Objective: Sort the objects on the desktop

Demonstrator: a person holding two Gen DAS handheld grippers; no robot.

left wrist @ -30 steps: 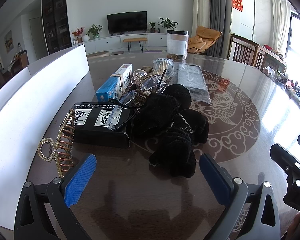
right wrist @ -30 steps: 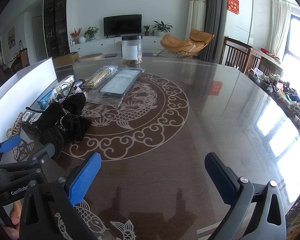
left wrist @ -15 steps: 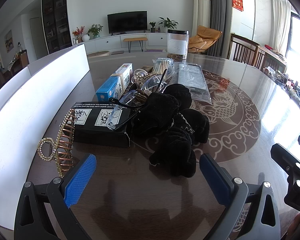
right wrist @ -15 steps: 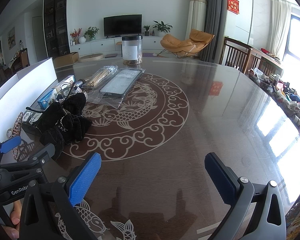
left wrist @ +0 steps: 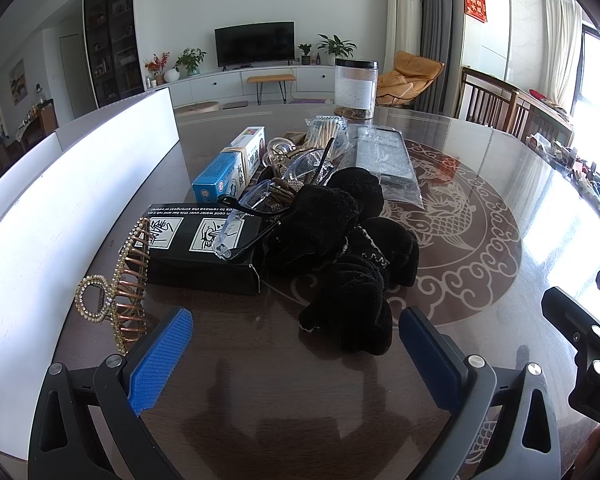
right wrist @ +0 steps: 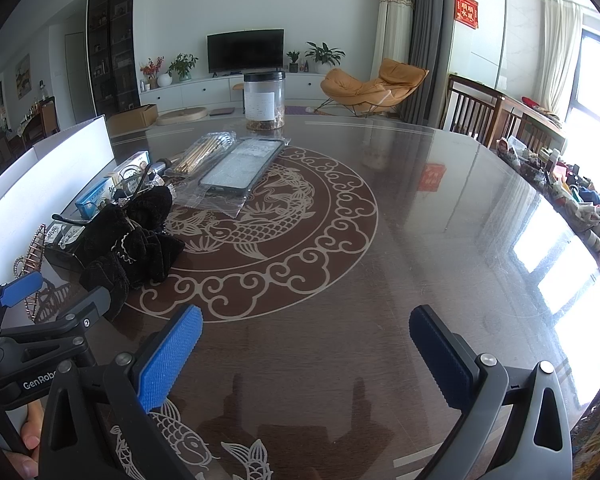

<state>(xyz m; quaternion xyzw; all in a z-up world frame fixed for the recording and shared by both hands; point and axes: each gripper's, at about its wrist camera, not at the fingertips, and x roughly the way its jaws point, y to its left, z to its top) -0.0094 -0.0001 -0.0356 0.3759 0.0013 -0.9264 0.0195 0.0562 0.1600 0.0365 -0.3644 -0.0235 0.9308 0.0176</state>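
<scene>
Black velvet heaps at the middle of the clutter: a scrunchie pile (left wrist: 352, 256) lies on the dark glossy table (left wrist: 284, 392), just ahead of the left gripper (left wrist: 294, 354), whose blue-padded jaws stand wide apart and hold nothing. Touching the pile on its left is a black box (left wrist: 198, 256) with white pictograms, and a pair of clear glasses (left wrist: 252, 216) rests across the box and the pile's edge. A gold hair claw (left wrist: 118, 284) set with small stones lies just beside the box, close to the left gripper's left finger. Behind the box sits a blue carton (left wrist: 220, 180) with a white carton (left wrist: 252, 148) next to it, then more glasses and clear shiny bits too tangled to tell apart. Further back are a bag of sticks (left wrist: 326, 134), a phone case in a clear sleeve (left wrist: 388, 160), and a lidded jar (left wrist: 356, 88) at the far edge. A white board (left wrist: 60, 216) runs along the table's left side. The right gripper (right wrist: 304, 360) hovers over bare tabletop, well apart from the clutter, its jaws likewise spread and empty. From its view the scrunchie pile (right wrist: 128, 240) lies to the left, at the edge of the table's fish-and-cloud inlay (right wrist: 268, 232), and the left gripper (right wrist: 56, 292) shows low at the left edge.
</scene>
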